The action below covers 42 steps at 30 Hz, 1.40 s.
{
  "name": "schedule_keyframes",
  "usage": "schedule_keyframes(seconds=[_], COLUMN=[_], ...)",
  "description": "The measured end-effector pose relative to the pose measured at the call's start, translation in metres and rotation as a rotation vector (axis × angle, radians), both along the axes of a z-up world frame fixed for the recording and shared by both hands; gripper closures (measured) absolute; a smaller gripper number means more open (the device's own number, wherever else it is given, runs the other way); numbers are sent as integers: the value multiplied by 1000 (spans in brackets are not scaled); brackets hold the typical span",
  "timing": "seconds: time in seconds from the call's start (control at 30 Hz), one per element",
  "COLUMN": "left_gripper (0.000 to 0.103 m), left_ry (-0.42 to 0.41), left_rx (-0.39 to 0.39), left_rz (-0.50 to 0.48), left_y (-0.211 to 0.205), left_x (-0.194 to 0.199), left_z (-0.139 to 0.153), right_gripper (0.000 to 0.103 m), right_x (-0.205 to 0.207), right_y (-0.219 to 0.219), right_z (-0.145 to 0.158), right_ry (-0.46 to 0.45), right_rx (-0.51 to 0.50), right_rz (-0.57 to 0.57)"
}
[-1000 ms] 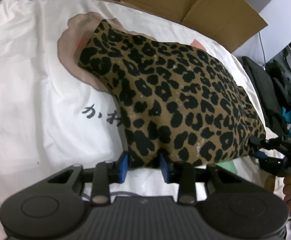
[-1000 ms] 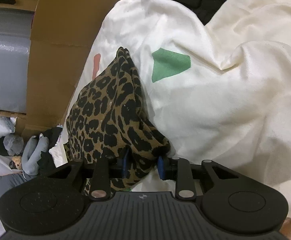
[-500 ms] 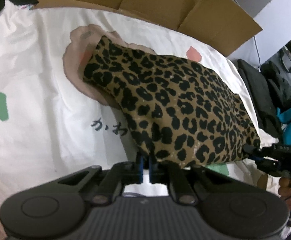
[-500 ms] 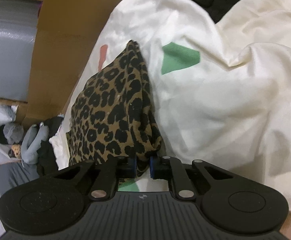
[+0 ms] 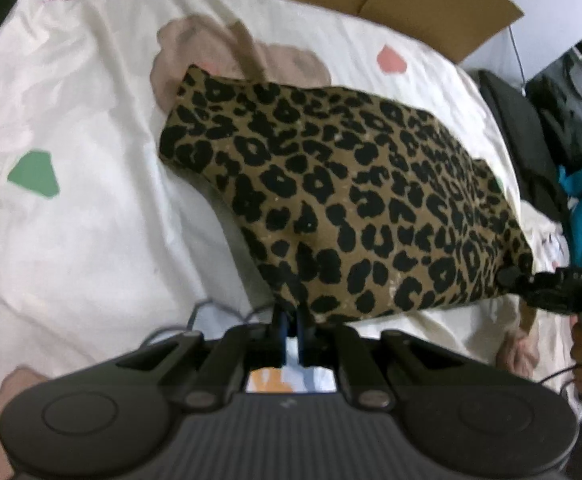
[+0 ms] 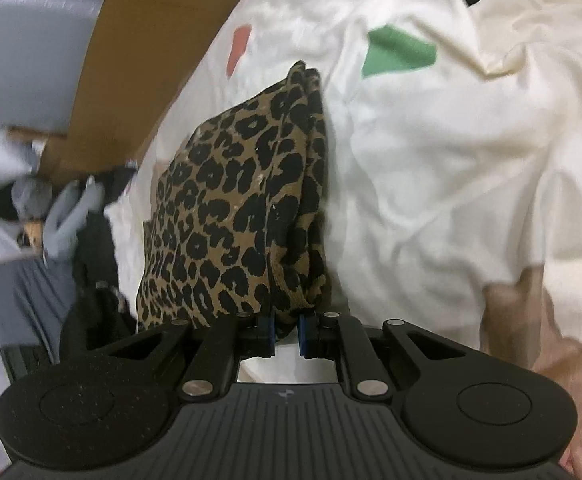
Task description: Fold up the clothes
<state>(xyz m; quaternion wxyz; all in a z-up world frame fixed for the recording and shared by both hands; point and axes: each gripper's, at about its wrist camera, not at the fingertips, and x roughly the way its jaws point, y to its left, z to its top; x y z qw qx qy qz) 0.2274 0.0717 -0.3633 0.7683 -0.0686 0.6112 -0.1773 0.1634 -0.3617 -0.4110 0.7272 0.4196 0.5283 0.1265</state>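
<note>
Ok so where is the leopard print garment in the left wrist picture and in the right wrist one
Left wrist: leopard print garment fills centre and right, its near edge pinched in the left tool.
Right wrist: the garment hangs centre-left, pinched in the right tool.
Shared landmark: green patch on the white sheet.

surface: cream patterned bedsheet (image 5: 91, 240) | lying on it: leopard-print garment (image 5: 351, 200), partly lifted

Cardboard wall (image 5: 431, 4) behind; sheet (image 5: 71, 240) open.
</note>
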Motion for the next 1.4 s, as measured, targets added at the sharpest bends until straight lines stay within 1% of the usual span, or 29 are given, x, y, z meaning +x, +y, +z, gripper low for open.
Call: schedule_keyframes(seconds=[0.13,0.27,0.4,0.6,0.87,0.97,1.2,1.4], left_gripper=[98,98,98,98,98,98,98,98], left_ry=[51,75,104,144,176,193,257,258], left_rx=[6,2,-25,-34,-92,-102,-132,-170], left_rz=[-20,-37,-64,-114,-166,-170,-136,-129], left_y=[-5,-18,-35,-68,-105,-123,-157,-176], left_x=[-1,-1,-2,-7,-9,-9,-6,-8], left_z=[-6,-11,-17,-33,-37,-40,-48,-42], right_gripper=[94,94,94,94,94,94,95,95], right_x=[-2,3,15,34,65,79,110,132], right_y=[1,-5,-18,-32,-46,-51,-60,-63], right_z=[4,10,21,27,39,42,47,60], right_ry=[2,-10,-42,-69,-130,-147,-177,-221], right_rx=[-25,-47,-66,-118,-164,-185,-226,-260], right_rz=[16,-3,-34,-65,-74,-66,-53,-26])
